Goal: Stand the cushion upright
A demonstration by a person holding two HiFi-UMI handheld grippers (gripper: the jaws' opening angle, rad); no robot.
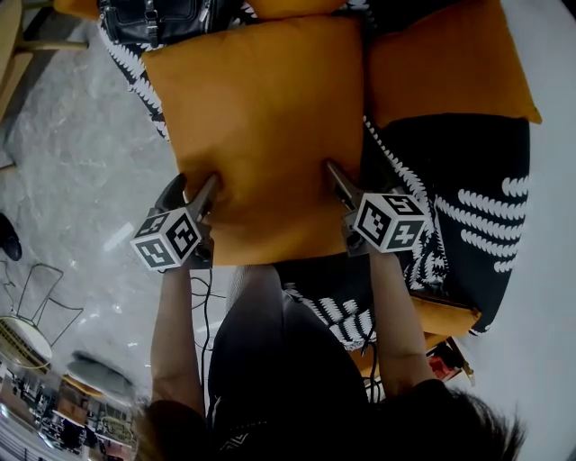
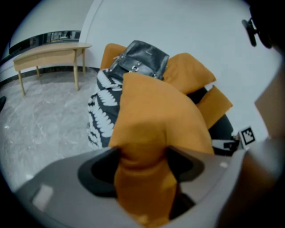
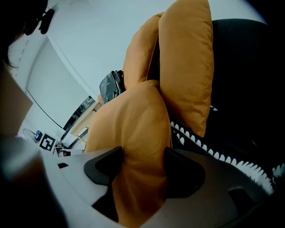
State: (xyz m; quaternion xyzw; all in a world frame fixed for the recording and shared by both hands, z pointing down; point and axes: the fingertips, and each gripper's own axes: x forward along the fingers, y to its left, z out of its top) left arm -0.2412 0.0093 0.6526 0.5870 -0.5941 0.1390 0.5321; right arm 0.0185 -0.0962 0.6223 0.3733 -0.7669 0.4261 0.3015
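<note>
A large orange cushion (image 1: 261,117) lies tilted on a seat with a black cover bearing a white leaf pattern (image 1: 477,189). Its near edge faces me. My left gripper (image 1: 191,191) is shut on the cushion's near left corner, and the fabric bunches between the pads in the left gripper view (image 2: 142,162). At the near right edge my right gripper (image 1: 346,187) is likewise shut on the cushion (image 3: 129,124), whose stuffing is squeezed between its jaws (image 3: 140,167). One right finger is hidden behind the cushion in the head view.
A second orange cushion (image 1: 450,63) leans at the back right, upright in the right gripper view (image 3: 187,67). A black handbag (image 1: 157,18) rests behind the held cushion. Grey marble floor (image 1: 72,153) spreads to the left. A wooden bench (image 2: 49,53) stands by the far wall.
</note>
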